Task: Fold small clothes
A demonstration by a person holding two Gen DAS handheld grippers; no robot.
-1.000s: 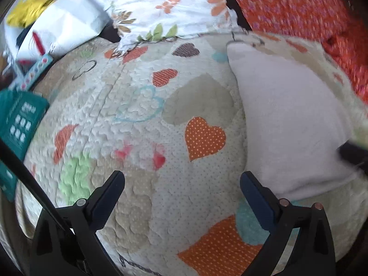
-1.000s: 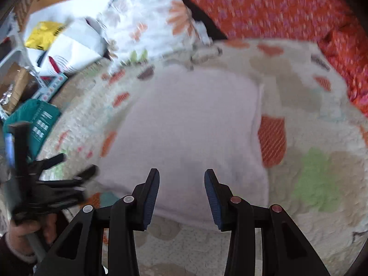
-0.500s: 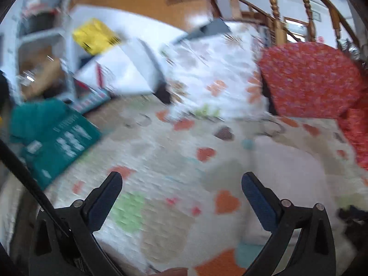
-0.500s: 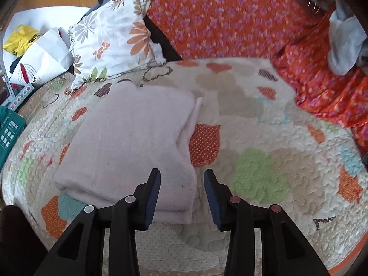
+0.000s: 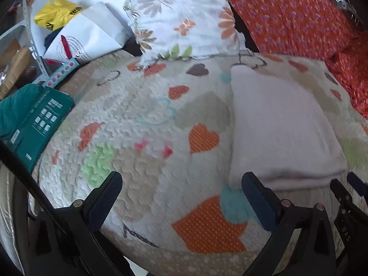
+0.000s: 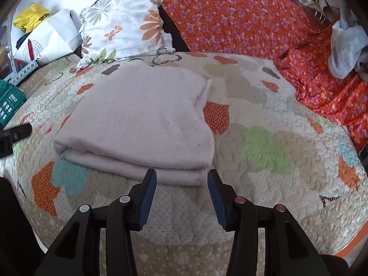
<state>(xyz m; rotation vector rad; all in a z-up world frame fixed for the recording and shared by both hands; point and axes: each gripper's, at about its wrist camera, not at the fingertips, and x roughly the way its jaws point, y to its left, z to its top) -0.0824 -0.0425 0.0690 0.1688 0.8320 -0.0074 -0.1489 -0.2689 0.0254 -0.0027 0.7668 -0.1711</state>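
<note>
Left wrist view: my left gripper [image 5: 181, 197] is spread wide, holding nothing; the folded pale cloth [image 5: 280, 126] lies ahead to its right, long axis running away. Right wrist view: my right gripper [image 6: 182, 189], jaws parted and holding nothing, sits just before the cloth's near folded edge [image 6: 147, 165], so I judge it the nearer.

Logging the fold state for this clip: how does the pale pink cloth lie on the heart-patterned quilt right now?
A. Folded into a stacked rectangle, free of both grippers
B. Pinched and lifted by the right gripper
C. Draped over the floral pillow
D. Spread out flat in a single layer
A: the pale pink cloth shows stacked layers at its near edge and lies on the quilt, while the right gripper and left gripper are open and empty.
</note>
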